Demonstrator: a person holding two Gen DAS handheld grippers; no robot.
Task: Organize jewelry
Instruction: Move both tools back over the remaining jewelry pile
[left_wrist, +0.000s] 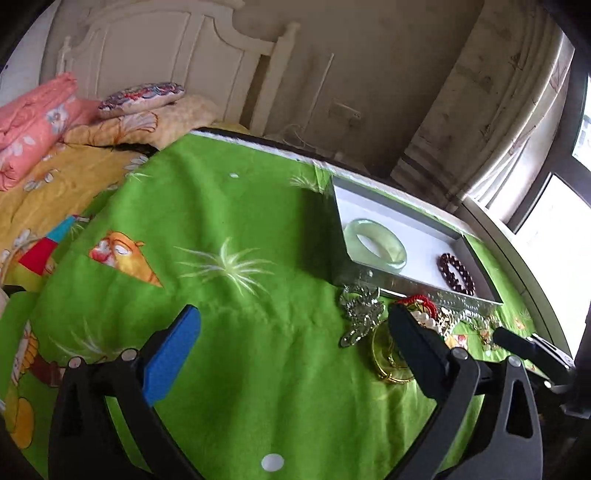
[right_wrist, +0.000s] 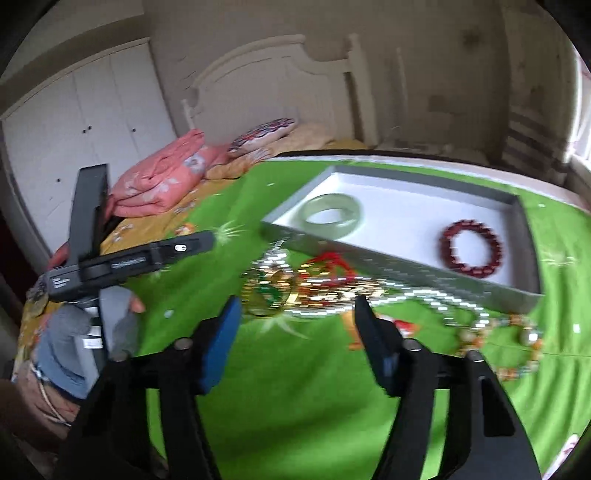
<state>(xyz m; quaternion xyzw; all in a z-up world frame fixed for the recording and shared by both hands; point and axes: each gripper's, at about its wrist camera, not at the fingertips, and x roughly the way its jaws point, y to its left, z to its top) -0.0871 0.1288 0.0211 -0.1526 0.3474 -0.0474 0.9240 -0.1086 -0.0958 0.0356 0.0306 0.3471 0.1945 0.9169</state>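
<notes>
Right wrist view is motion-blurred: the jewelry pile (right_wrist: 314, 288) in front of the tray reads as gold, red and silver smears, single pieces hard to separate there. Left wrist view is sharper: a silver filigree piece (left_wrist: 360, 314), a gold bangle (left_wrist: 391, 363) partly hidden behind the left gripper's right finger, a red cord (left_wrist: 421, 302) and pearl-like beads (left_wrist: 424, 321) also half covered by that finger. Multicolour bead bracelet (right_wrist: 509, 347) lies on the cloth right of the pile, apart from it, blurred. Grey tray (right_wrist: 406, 262) with white floor sits on the green printed cloth (right_wrist: 295, 406) near the table's far edge; its right end is cut off by the lens rim in the left view. Inside: pale green jade bangle (right_wrist: 332, 214) at the left end, dark red bead bracelet (right_wrist: 471, 247) toward the right, well apart, both flat on the floor. Left gripper (left_wrist: 295, 332) jaws spread wide, nothing between them but bare cloth. Right gripper (right_wrist: 299, 321) jaws partly apart, nothing clamped, tips just short of the pile; whether they touch it I can't tell. A gloved hand (right_wrist: 92, 332) holds the left gripper at the left edge of the right view. Folded pink quilt (right_wrist: 159, 184) and a patterned cushion (right_wrist: 262, 136) lie on the bed beyond.
</notes>
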